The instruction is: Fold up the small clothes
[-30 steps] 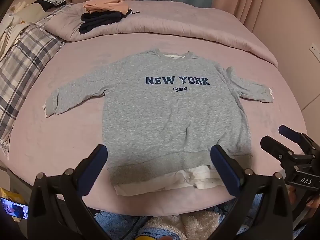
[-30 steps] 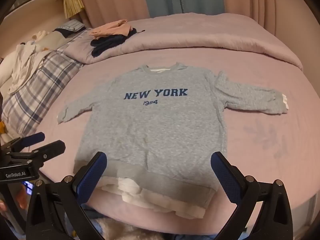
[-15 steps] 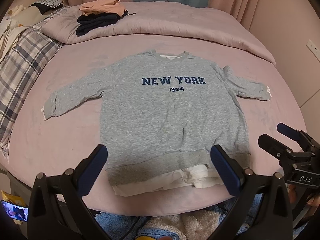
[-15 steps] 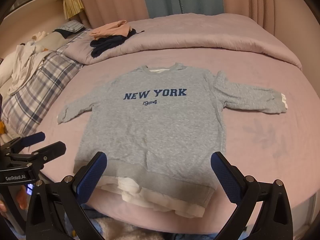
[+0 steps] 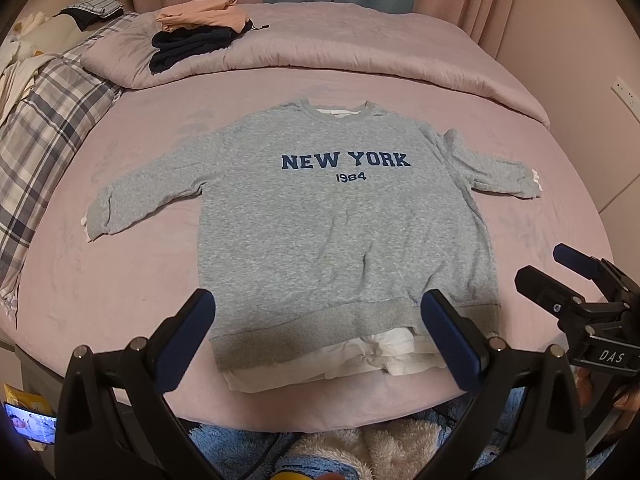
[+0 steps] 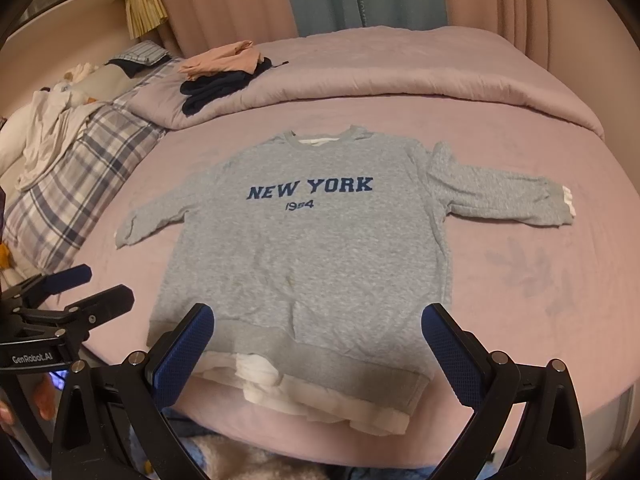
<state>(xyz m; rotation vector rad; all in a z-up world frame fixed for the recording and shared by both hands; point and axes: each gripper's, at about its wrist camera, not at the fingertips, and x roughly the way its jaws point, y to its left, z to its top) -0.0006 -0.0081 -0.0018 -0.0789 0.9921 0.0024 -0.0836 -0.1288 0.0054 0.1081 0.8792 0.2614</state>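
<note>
- The sweatshirt [image 5: 344, 216] lies flat and face up at the middle of the bed [image 5: 120, 288], collar toward 12 o'clock, hem toward 6 o'clock, both sleeves spread out to 9 and 3 o'clock.
- "NEW YORK 1984" is printed in navy across the chest.
- A white lining [image 5: 340, 364] sticks out, bunched, below the hem, and shows at the cuffs and collar.
- The left gripper [image 5: 320, 320] hovers at 6 o'clock, near the hem, its blue fingers spread wide and holding nothing.
- The right gripper [image 6: 320, 332] hovers at 6 o'clock too, above the hem, fingers likewise wide apart and empty; in the left wrist view it shows at 4 o'clock, just off the bed's edge.
- A folded duvet [image 5: 360, 48] lies across the bed at 12 o'clock.
- On it, at 11 o'clock, sits a pile of clothes [image 5: 196, 36], peach over navy.
- A plaid blanket [image 5: 44, 120] lies at 9 to 10 o'clock.
</note>
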